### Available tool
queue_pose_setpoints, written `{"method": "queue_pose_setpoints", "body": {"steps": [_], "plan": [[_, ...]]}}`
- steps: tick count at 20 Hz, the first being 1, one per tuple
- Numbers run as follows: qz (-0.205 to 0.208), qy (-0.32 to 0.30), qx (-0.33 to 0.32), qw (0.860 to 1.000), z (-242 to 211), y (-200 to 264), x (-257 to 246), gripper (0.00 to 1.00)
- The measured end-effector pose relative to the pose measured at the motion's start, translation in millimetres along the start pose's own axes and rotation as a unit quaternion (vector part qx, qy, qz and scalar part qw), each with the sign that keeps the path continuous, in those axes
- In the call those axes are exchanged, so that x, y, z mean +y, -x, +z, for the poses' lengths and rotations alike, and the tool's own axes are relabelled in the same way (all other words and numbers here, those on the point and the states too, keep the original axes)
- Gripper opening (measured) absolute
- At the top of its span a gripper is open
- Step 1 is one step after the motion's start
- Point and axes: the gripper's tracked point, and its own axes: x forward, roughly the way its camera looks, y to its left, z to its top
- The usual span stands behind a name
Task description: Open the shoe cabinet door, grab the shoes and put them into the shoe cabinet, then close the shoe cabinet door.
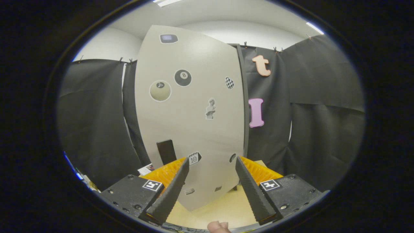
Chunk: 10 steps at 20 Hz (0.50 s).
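Fingertip (218, 226) of a person pokes in at the base of the gripper (212, 161), whose jaws stand spread apart, grasping nothing. Just ahead of them rises the pale, sticker-covered shoe cabinet door (190, 119), standing on a light wooden floor (223, 207) against black cloth (93, 126).

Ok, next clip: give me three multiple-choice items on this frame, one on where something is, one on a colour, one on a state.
1. Where is the cabinet door relative to the gripper?
A. Just ahead of the fingers
B. Pinched between them
C. Lying flat on the floor

2. What colour is the door's handle?
A. White
B. Black
C. Yellow

3. What are the fingers doing?
A. Shut on the handle
B. Shut on a shoe
C. Spread apart, holding nothing

Answers:
1 A, the upright beige panel with stickers stands just beyond the fingertips.
2 B, a dark rectangle sits low on the door, above the left finger.
3 C, the wooden floor shows in the gap between them.
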Motion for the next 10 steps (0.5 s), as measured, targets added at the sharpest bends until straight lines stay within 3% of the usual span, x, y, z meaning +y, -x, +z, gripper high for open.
{"method": "queue_pose_setpoints", "body": {"steps": [10], "plan": [[0.023,0.021,-0.022,0.999,8,12,37,0.95]]}}
